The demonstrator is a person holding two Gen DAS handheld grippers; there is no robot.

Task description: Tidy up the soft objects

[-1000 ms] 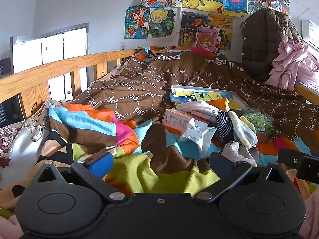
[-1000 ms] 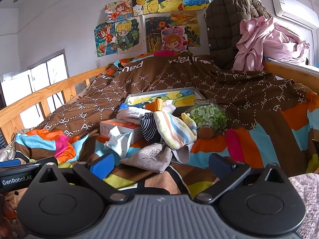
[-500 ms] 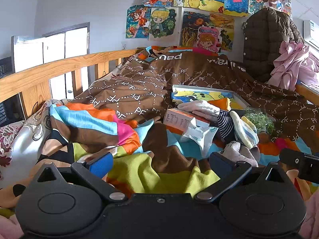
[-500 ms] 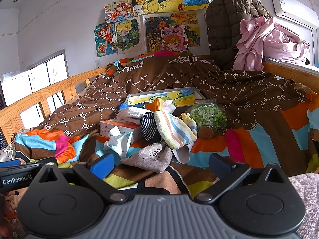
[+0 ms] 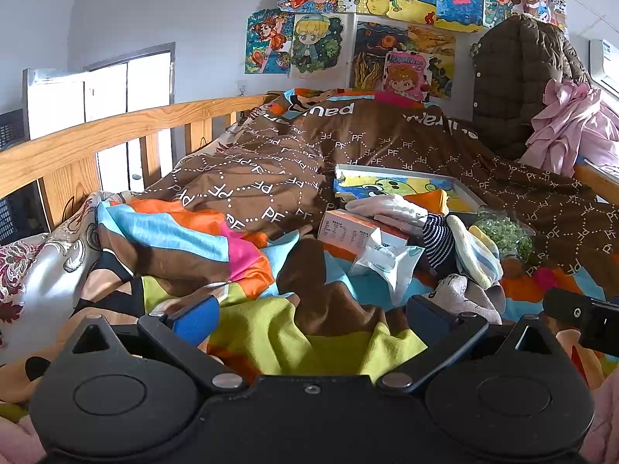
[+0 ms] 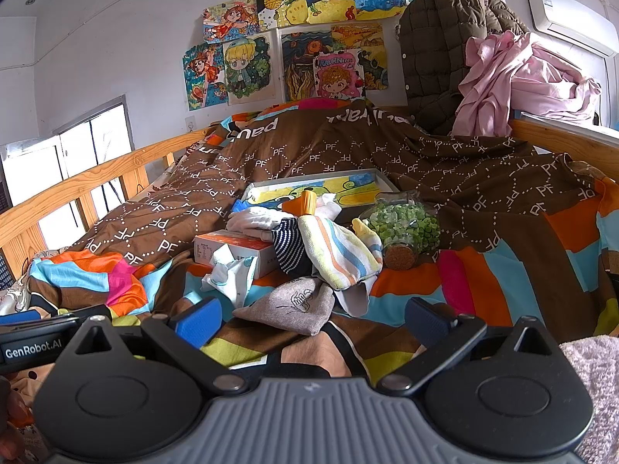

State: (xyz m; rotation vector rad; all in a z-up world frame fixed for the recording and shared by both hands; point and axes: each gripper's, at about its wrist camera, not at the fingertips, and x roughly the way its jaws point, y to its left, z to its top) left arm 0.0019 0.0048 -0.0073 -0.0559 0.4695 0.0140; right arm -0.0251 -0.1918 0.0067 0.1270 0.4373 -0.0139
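A heap of soft items lies mid-bed: a grey sock, a pastel striped cloth, a navy striped sock and white cloth. In the left wrist view the same heap shows the pastel cloth and the grey sock. My right gripper stands open just short of the grey sock, nothing between its fingers. My left gripper is open over the green and brown quilt, left of the heap. The right gripper's tip pokes in at the right edge.
An orange-white box, a crumpled tissue pack, a jar of green bits and a picture tray crowd the heap. Wooden rail runs along the left. A brown jacket and pink clothes hang at the back right.
The left wrist view has drifted slightly, so the scene sits a little lower and further right. The right gripper is still. Both grippers stay open.
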